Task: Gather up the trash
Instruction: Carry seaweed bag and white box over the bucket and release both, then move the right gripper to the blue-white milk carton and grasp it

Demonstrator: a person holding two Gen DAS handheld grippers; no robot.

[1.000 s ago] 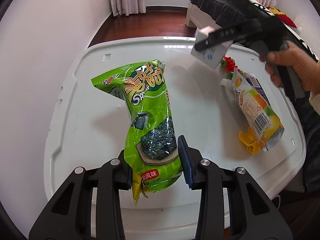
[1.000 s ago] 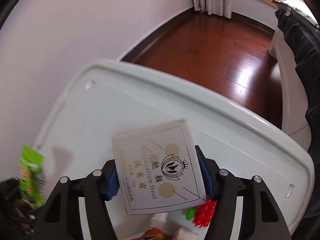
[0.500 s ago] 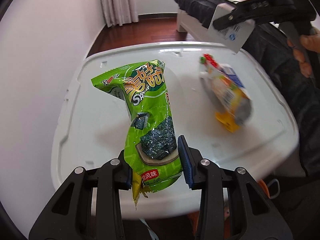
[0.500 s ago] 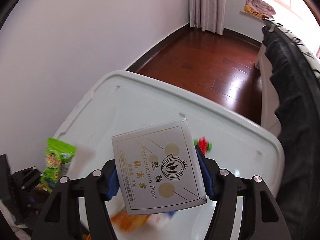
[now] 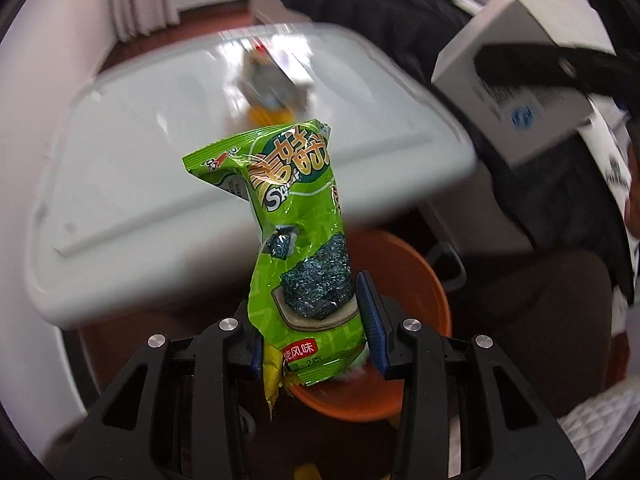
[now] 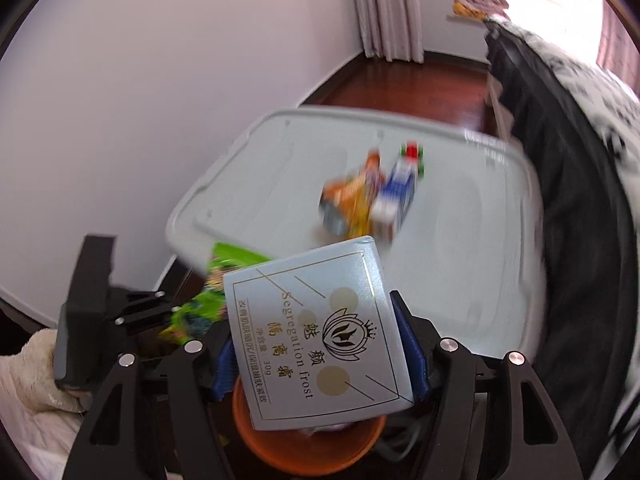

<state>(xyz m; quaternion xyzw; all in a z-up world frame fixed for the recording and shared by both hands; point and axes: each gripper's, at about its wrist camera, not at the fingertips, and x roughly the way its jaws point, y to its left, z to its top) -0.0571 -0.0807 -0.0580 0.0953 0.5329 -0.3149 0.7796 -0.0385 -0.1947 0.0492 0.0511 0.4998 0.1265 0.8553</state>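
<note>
My left gripper (image 5: 312,320) is shut on a green seaweed snack packet (image 5: 296,240), which stands upright between the blue pads. Below and behind the packet sits an orange bin (image 5: 416,280) on the floor. My right gripper (image 6: 320,356) is shut on a flat grey-blue box (image 6: 320,336) with gold print, held over the same orange bin (image 6: 280,448). In the left wrist view that box (image 5: 516,92) hangs at the upper right. In the right wrist view the green packet (image 6: 212,292) and left gripper show at the lower left.
A white table (image 5: 168,168) lies behind, blurred, with an orange juice pouch (image 6: 352,200), a blue-and-white carton (image 6: 394,196) and a small red-green item (image 6: 414,152) on it. A dark-covered bed (image 6: 580,200) stands to the right. White wall on the left.
Both grippers have swung off the table with their items and now hang beyond its near edge above the orange bin, which was not seen a second ago. The table has receded.
</note>
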